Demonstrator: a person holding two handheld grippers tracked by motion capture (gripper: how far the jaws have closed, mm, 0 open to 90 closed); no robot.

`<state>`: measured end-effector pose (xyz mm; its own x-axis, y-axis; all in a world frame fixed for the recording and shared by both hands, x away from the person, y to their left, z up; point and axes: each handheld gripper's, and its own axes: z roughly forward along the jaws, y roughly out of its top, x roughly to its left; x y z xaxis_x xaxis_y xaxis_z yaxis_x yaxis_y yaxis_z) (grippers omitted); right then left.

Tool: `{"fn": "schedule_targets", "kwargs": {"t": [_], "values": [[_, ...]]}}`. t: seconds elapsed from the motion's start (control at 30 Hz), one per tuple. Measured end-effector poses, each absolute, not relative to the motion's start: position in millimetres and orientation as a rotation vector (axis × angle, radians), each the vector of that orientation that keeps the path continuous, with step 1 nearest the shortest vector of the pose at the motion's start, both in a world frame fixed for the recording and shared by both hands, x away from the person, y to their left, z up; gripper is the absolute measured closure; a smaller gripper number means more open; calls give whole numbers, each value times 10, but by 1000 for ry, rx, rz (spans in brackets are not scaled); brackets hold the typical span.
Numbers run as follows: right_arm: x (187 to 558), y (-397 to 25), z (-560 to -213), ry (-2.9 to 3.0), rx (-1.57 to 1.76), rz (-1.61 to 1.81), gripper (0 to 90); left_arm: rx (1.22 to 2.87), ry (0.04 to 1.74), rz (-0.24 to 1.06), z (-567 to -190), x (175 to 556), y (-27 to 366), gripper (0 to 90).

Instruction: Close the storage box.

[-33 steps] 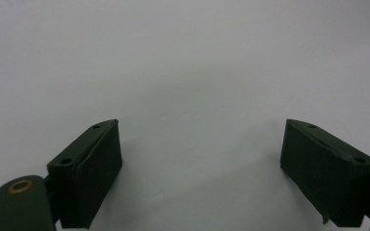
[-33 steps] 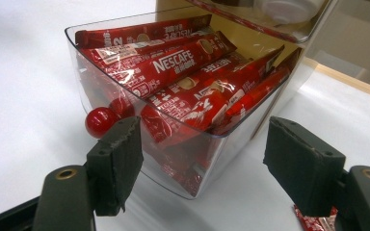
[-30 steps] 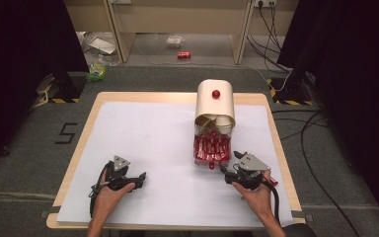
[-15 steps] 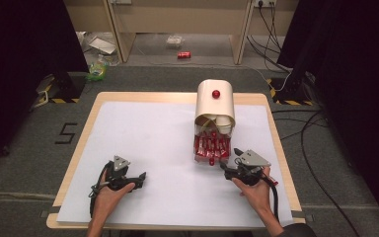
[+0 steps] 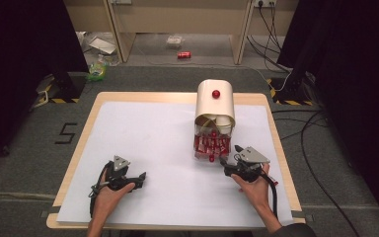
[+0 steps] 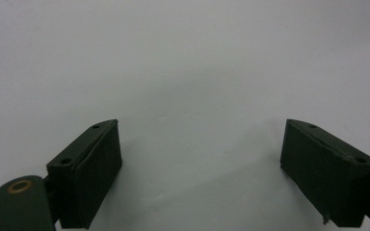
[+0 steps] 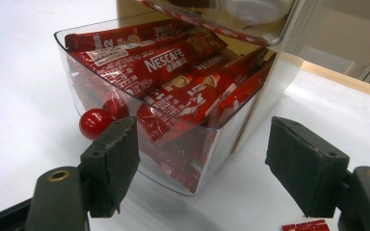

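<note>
While both tongs gape wide, the clear drawer [image 7: 183, 120] brims with glossy red Nescafé sachets [image 7: 173, 62].

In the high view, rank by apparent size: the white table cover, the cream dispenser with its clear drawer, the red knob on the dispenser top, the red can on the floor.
1. white table cover
2. cream dispenser
3 and 4. red can and red knob: both tiny, the can farther away, so unranked.
</note>
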<state>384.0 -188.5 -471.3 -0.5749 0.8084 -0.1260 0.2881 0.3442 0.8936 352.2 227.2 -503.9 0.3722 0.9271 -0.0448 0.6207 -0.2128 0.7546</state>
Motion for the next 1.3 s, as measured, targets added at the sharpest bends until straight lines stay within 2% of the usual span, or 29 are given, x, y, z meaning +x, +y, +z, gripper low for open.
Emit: {"fn": "schedule_targets", "kwargs": {"t": [1.3], "values": [[4033,-1832,-4745,2006,1003,1198,269,1934,1336,557,-5039,3522,2272,138]]}}
